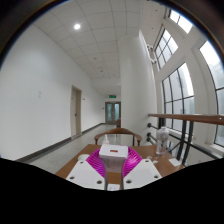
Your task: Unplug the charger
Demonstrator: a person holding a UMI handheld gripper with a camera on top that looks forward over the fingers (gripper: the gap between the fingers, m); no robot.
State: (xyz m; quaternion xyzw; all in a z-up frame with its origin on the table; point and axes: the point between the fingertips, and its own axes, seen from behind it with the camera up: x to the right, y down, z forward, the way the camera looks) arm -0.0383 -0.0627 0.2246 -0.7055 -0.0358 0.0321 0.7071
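A small white charger block sits between my gripper's magenta pads, above a brown wooden table top. Both pads press on its sides, so the gripper is shut on it. The white finger bodies flank it on either side. No cable or socket shows; the charger's underside is hidden between the fingers.
A wooden chair back stands just beyond the table. A white object stands to the right near a wooden railing and tall windows. A long white corridor runs ahead to a far door.
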